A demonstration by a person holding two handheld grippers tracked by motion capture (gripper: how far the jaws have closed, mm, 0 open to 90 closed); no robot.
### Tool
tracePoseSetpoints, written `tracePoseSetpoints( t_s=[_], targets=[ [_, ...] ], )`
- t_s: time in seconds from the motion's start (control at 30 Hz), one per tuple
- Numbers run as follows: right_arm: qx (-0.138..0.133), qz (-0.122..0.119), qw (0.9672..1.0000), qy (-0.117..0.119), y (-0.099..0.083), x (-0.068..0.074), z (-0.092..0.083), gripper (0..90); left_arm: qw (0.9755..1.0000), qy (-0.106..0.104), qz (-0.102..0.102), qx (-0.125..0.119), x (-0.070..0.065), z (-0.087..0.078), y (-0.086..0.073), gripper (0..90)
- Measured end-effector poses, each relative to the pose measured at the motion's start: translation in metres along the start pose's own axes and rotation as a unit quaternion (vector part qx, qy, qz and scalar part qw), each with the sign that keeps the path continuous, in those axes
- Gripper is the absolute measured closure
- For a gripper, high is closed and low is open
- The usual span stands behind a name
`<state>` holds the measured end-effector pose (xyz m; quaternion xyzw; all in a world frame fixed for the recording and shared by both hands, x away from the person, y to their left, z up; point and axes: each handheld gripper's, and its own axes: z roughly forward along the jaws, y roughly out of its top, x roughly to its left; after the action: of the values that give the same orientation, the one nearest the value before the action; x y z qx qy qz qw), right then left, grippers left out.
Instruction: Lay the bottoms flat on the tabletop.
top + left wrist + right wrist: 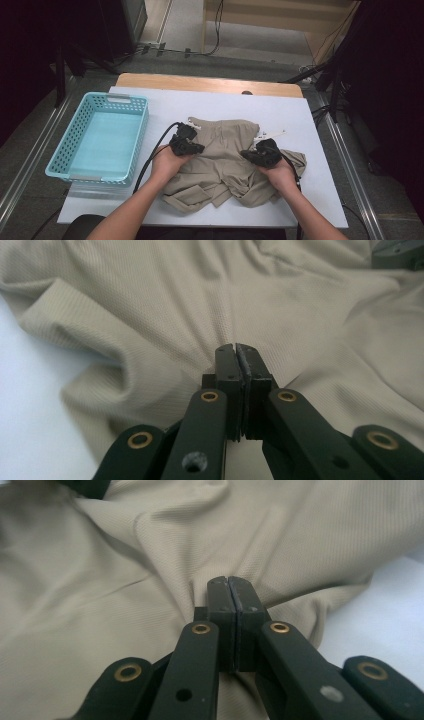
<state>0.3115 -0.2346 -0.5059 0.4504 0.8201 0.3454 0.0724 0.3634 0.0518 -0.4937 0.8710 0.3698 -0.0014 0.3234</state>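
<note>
Garment: beige fine-knit cloth garment (225,160), matte, with a tiny pique-like weave that reads clearly in both gripper views; soft, limp, thrown into rounded folds and creases.
Garment edges: a doubled hem band runs along one border in the left gripper view (75,315); a similar rolled fold crosses the right gripper view (165,535).
Garment outline: irregular crumpled heap, flatter at the far end, bunched into lobes at the near edge.
Garment place: on the white rectangular tabletop (300,120), about mid-table, right of the basket and apart from it.
Garment axis: no clear long axis; the heap spreads slightly wider left to right than front to back. Which end is neck or hem I cannot tell.
Left gripper: black hard-plastic two-jaw gripper (197,148) with brass-coloured pivots, cable trailing back; jaws pressed together, tips down in a pucker of the cloth (235,347), fabric gathering toward them. Pinching the garment at its left side.
Right gripper: matching black two-jaw gripper (247,154); jaws closed flat against each other, tips buried at a ridge of cloth (229,580). Pinching the garment at its right side.
Basket: turquoise perforated plastic basket (140,125), rectangular, with straight walls and a grid of holes, at the table's left.
Table base: light wooden board (150,80) showing beyond the white top's far edge.
</note>
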Motion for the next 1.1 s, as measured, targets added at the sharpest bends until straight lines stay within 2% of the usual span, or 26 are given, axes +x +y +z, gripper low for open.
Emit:
tracePoseSetpoints(
  t_s=[0.07,0.2,0.27,0.33,0.4,0.43,0.53,0.67,0.8,0.87,0.97,1.03,1.1],
  targets=[
    [0.007,-0.011,0.9999,0.009,-0.004,0.008,-0.004,86.8,0.9999,-0.008,-0.006,0.007,-0.002,-0.006,-0.006,89.1],
    [0.029,-0.021,0.9985,0.041,-0.017,0.020,-0.008,86.6,0.9995,-0.018,-0.010,0.025,-0.006,-0.013,-0.020,87.5],
    [0.030,-0.025,0.9980,0.049,-0.021,0.023,-0.013,83.0,0.9995,-0.028,-0.013,0.012,-0.005,-0.019,-0.023,82.7],
    [0.011,-0.030,0.9986,0.042,-0.022,0.022,-0.020,75.4,0.9994,-0.030,-0.011,-0.014,-0.005,-0.030,-0.021,76.1],
    [-0.013,-0.026,0.9992,0.029,-0.021,0.016,-0.028,69.9,0.9986,-0.027,-0.008,-0.045,-0.003,-0.040,-0.018,72.8],
    [-0.029,-0.020,0.9991,0.025,-0.019,0.013,-0.032,66.2,0.9983,-0.019,-0.007,-0.055,-0.002,-0.044,-0.016,70.0],
    [-0.070,0.002,0.9976,0.001,-0.015,0.000,-0.041,64.6,0.9971,0.012,-0.001,-0.075,0.004,-0.050,-0.011,65.0],
    [-0.094,0.033,0.9942,-0.041,-0.011,-0.021,-0.046,64.7,0.9935,0.043,-0.013,-0.105,0.020,-0.048,-0.002,58.6],
    [-0.102,0.066,0.9901,-0.071,-0.005,-0.043,-0.040,65.4,0.9917,0.073,-0.022,-0.104,0.037,-0.037,0.008,58.6],
    [-0.104,0.083,0.9879,-0.080,-0.001,-0.052,-0.032,65.2,0.9906,0.085,-0.034,-0.102,0.047,-0.030,0.011,58.6],
    [-0.090,0.097,0.9871,-0.091,0.002,-0.062,-0.018,63.1,0.9905,0.075,-0.066,-0.094,0.060,-0.016,0.012,56.8],
    [-0.077,0.105,0.9872,-0.093,0.003,-0.066,-0.007,62.3,0.9910,0.082,-0.068,-0.081,0.063,-0.007,0.012,56.8],
    [-0.069,0.116,0.9869,-0.088,0.005,-0.069,0.004,61.1,0.9915,0.077,-0.073,-0.075,0.065,-0.001,0.011,56.8]
  ],
)
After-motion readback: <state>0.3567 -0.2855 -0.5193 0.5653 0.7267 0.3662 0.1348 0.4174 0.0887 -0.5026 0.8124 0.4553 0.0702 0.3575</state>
